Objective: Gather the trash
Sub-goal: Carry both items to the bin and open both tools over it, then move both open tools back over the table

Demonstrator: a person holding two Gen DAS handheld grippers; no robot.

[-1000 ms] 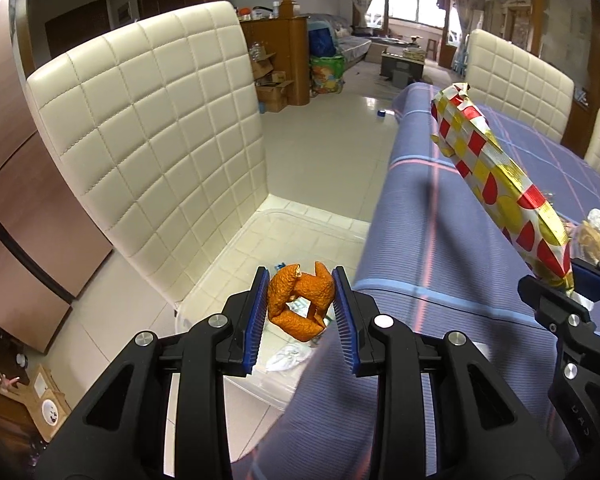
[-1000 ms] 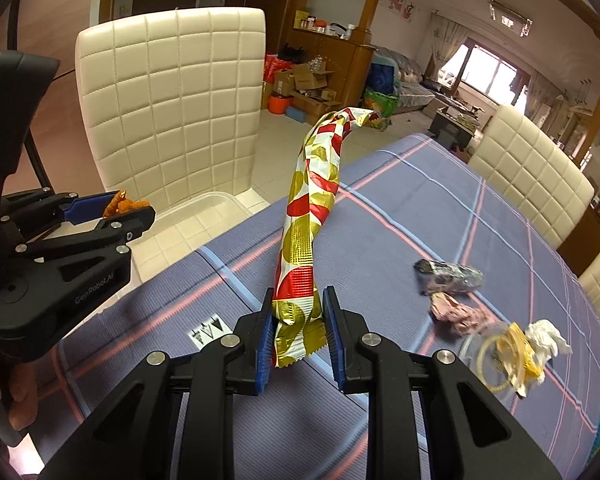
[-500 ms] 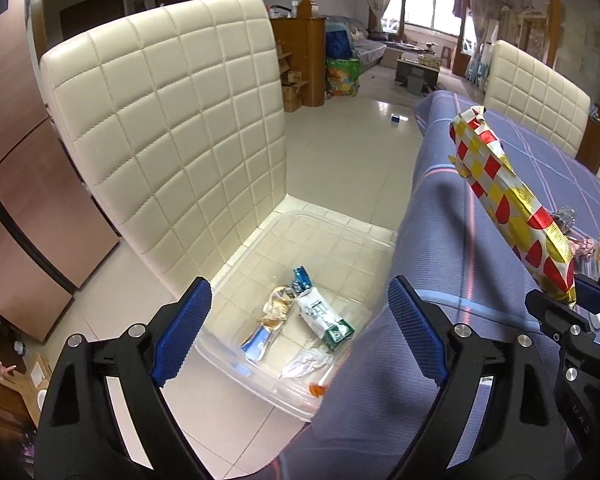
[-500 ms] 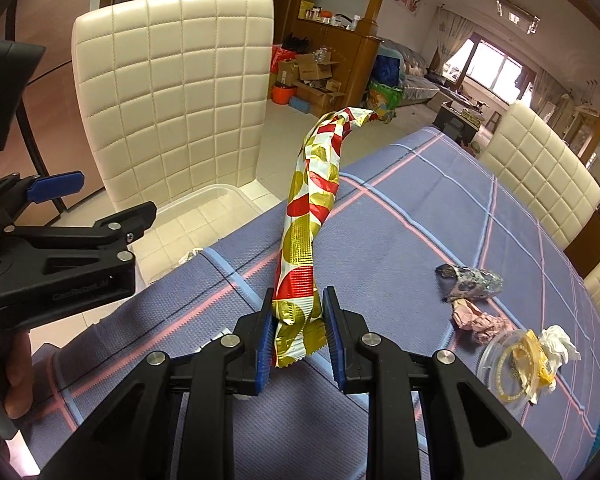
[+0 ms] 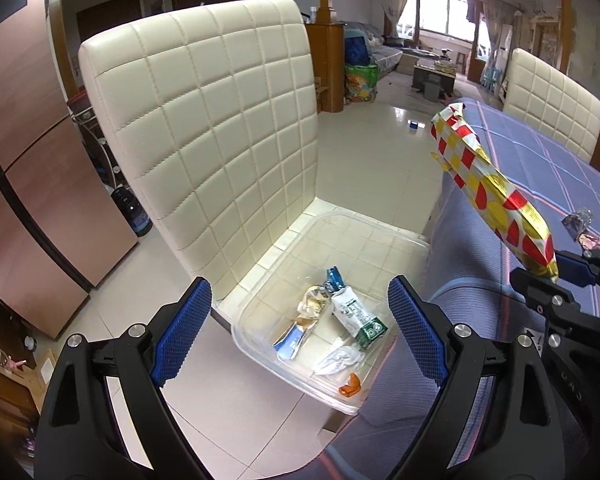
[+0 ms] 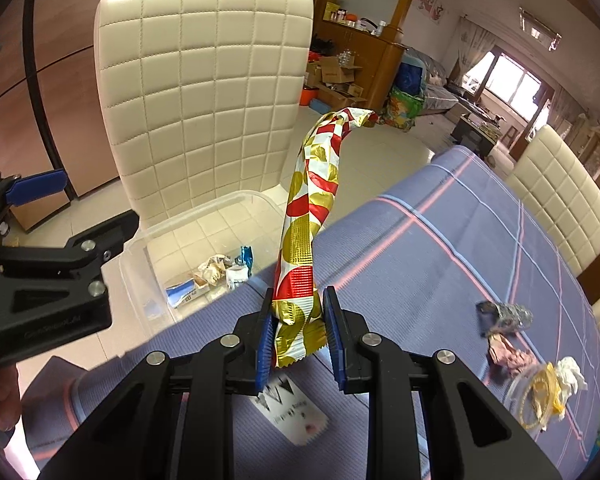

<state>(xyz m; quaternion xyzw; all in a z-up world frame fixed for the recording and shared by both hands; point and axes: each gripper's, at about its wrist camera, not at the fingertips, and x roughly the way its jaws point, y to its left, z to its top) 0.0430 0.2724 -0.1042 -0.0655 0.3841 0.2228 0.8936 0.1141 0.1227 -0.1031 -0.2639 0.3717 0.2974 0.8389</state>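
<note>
1. One clear bin [image 5: 384, 232]
2. Five trash pieces in it, the orange scrap [image 5: 350, 389] included
3. One held foil wrapper [image 6: 306, 236]
4. Three cream chairs [image 6: 204, 92]
5. Two grippers [image 6: 296, 344]

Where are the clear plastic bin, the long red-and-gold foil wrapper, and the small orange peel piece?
clear plastic bin [image 5: 380, 229], left wrist view, far rim
long red-and-gold foil wrapper [image 6: 308, 216], right wrist view, middle
small orange peel piece [image 5: 350, 385], left wrist view, centre

A lived-in home — an open dining and living room. Cream quilted dining chairs [image 5: 220, 128] stand round a desk [image 6: 440, 248] under a blue plaid cloth, on glossy white floor tiles [image 5: 380, 152]. Farther back are a sofa [image 5: 388, 54], a low coffee table [image 5: 434, 74], a curtained window [image 6: 508, 76] and a wooden cabinet [image 6: 356, 52] — cardboard boxes [image 6: 336, 76] piled beside it.
</note>
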